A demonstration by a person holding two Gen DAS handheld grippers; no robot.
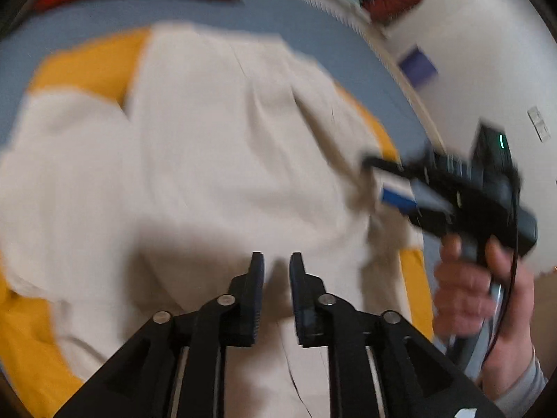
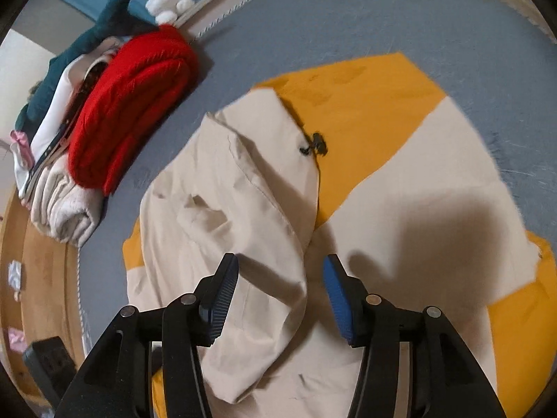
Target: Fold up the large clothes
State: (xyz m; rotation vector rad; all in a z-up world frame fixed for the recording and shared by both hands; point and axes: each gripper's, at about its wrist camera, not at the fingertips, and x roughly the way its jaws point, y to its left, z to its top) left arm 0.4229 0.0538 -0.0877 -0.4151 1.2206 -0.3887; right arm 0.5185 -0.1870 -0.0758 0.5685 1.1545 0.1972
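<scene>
A cream and yellow jacket (image 2: 243,209) lies spread on the grey-blue bed cover (image 2: 348,21), partly folded: in the right wrist view a cream sleeve or side panel is laid over the middle of the body, with yellow panels showing at the top and at both lower edges, and a small dark toggle near the collar. The fold looks only begun; the cloth is rumpled, the far side is still flat and open, and the bottom has not been brought up, so I judge most of the folding remains. At the left of the bed a stack of already folded clothes (image 2: 104,132) sits, a red knit on top of white and cream pieces, well apart from the jacket. The right gripper (image 2: 280,291) points steeply down over the folded-in cream cloth; its blue-padded jaws stand wide apart with nothing pinched, the cloth lying below the gap and not pressed by either pad. The left wrist view, which is blurred, shows it from the side near the jacket's right edge, with a bare hand (image 1: 480,292) wrapped round its handle and a light cuff at the wrist. The left gripper (image 1: 276,264) also tilts downward over the cream body of the jacket; its jaws are parted by a narrow gap, and no cloth is caught between them.
</scene>
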